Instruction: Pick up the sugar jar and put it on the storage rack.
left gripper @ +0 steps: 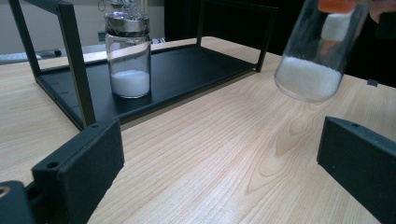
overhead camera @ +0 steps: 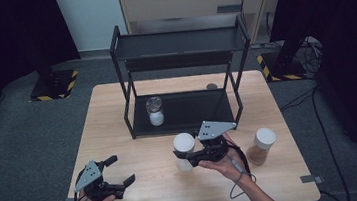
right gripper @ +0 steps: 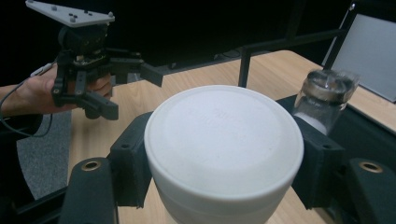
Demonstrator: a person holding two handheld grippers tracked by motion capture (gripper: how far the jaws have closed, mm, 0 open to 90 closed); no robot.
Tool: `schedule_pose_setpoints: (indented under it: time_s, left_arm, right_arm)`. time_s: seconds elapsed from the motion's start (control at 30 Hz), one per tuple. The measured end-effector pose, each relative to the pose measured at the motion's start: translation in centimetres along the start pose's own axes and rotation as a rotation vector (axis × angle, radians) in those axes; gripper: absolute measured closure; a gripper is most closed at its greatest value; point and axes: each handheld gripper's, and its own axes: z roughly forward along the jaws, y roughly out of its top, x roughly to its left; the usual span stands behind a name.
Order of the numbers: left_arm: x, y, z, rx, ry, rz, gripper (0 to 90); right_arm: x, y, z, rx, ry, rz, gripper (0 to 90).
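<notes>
Right gripper (overhead camera: 184, 154) pinching white-lidded jar (overhead camera: 183, 145) just under the lid, lifted clear of the table (overhead camera: 140, 185), tilted, near the front edge of the black rack (overhead camera: 178, 40). Left gripper (overhead camera: 122, 171) spread, nothing between the jaws, low near the table's front left corner. Glass jar (overhead camera: 155, 111) of white grains upright on the rack's lower shelf, left side. Brown-filled jar (overhead camera: 261, 145) upright near the right edge.

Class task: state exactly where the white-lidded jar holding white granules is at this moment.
The white-lidded jar is clamped in the right gripper, tilted above the table in the high view, just in front of the black shelf rack.
</notes>
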Motion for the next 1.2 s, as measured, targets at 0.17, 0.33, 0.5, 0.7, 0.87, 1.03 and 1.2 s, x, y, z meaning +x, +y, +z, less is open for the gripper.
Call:
schedule_pose_setpoints:
  time_s: [0.17, 0.33, 0.5, 0.7, 0.87, 1.03, 1.2]
  left_arm:
    - [0.0, 0.0, 0.0, -0.001, 0.0, -0.001, 0.0]
    - [0.0, -0.1, 0.0, -0.003, 0.0, -0.004, 0.0]
    - [0.1, -0.1, 0.0, -0.005, 0.0, -0.006, 0.0]
    - [0.1, -0.1, -0.1, -0.007, 0.001, -0.008, 0.0]
    - [0.1, -0.1, -0.1, -0.007, 0.001, -0.008, 0.0]
    - [0.1, -0.1, -0.1, -0.007, 0.001, -0.009, 0.0]
    - [0.1, -0.2, -0.1, -0.009, 0.002, -0.01, 0.0]
  right_arm:
    - [-1.0, 1.2, 0.1, 0.0, 0.011, 0.0, 33.9]
    - [-1.9, 2.2, 0.4, 0.003, 0.013, 0.003, 34.0]
    - [-2.5, 3.0, 0.6, 0.006, -0.002, 0.007, 34.0]
    - [-3.1, 4.0, 0.9, 0.01, -0.038, 0.014, 34.0]
    - [-3.6, 4.9, 1.2, 0.015, -0.091, 0.023, 34.0]
    - [-4.1, 5.5, 1.7, 0.014, -0.132, 0.033, 34.0]
    - [-4.7, 5.8, 2.2, 0.011, -0.171, 0.053, 34.0]
